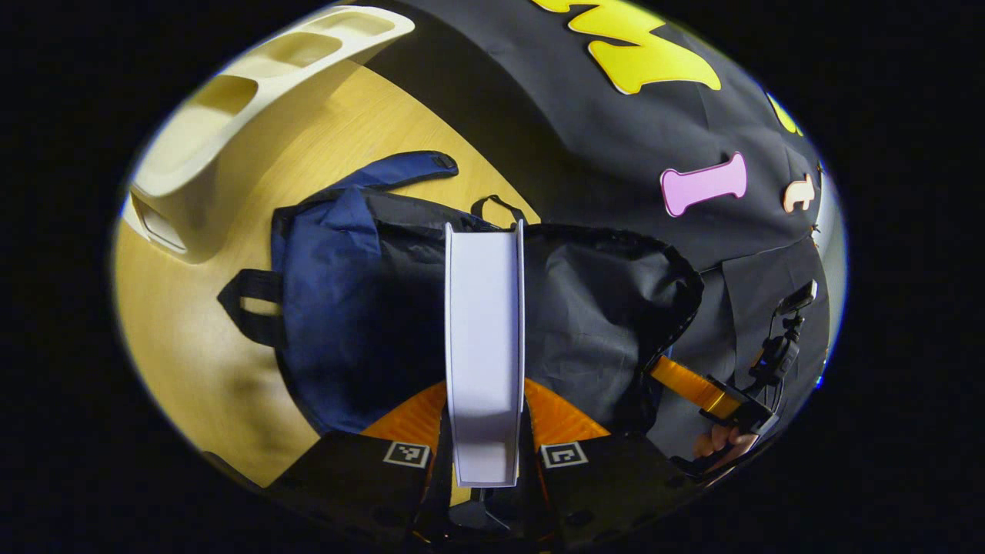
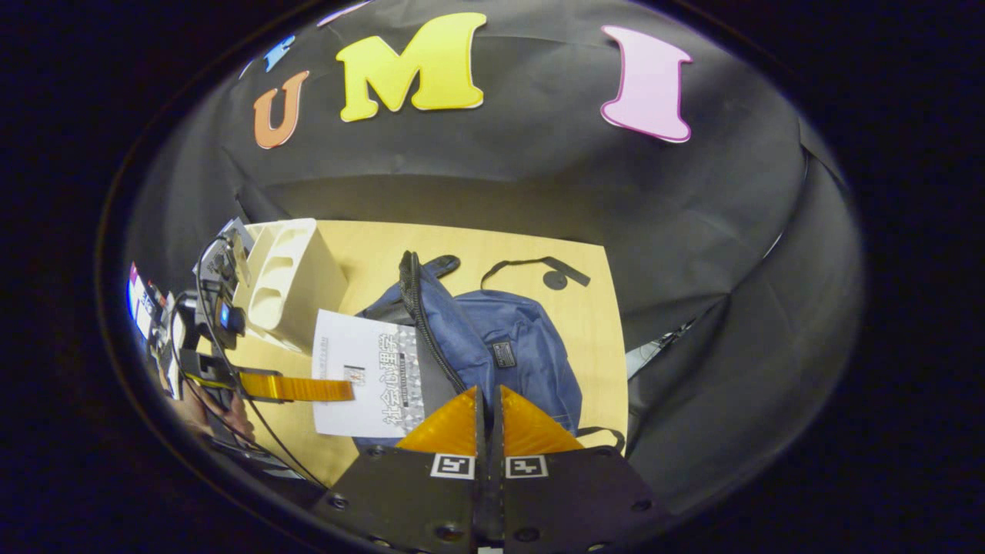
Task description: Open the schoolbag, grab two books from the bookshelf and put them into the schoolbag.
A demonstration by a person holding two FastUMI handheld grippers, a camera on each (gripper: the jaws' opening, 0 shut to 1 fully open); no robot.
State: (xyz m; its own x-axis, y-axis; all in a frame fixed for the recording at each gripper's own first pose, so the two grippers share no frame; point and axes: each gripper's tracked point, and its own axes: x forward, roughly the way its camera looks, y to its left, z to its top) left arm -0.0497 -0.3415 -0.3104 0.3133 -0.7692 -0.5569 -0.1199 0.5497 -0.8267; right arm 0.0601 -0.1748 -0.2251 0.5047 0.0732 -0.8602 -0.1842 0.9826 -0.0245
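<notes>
Left gripper view: your left gripper (image 1: 485,431) has its two fingers closed against the covers of a white book (image 1: 485,346), gripped edge-on so that you look along its page block. The book stands over the open mouth of the schoolbag (image 1: 354,323), a navy bag with a dark lining, lying on the wooden table (image 1: 185,369). The cream bookshelf (image 1: 231,131) lies at upper left, apart from the bag. At lower right you see your right gripper (image 1: 696,385), its fingers at the rim of the bag's opening, with a hand (image 1: 727,445) behind it.

Right gripper view: your right gripper (image 2: 489,427) shows its fingers drawn together, a thin slit between them; whether bag fabric is pinched there you cannot tell. The schoolbag (image 2: 515,354) lies just ahead. To its left your left gripper (image 2: 327,389) holds the book (image 2: 365,377), front cover facing you, against the bag's open side. The bookshelf (image 2: 288,281) stands behind the book, on the table (image 2: 477,246).
</notes>
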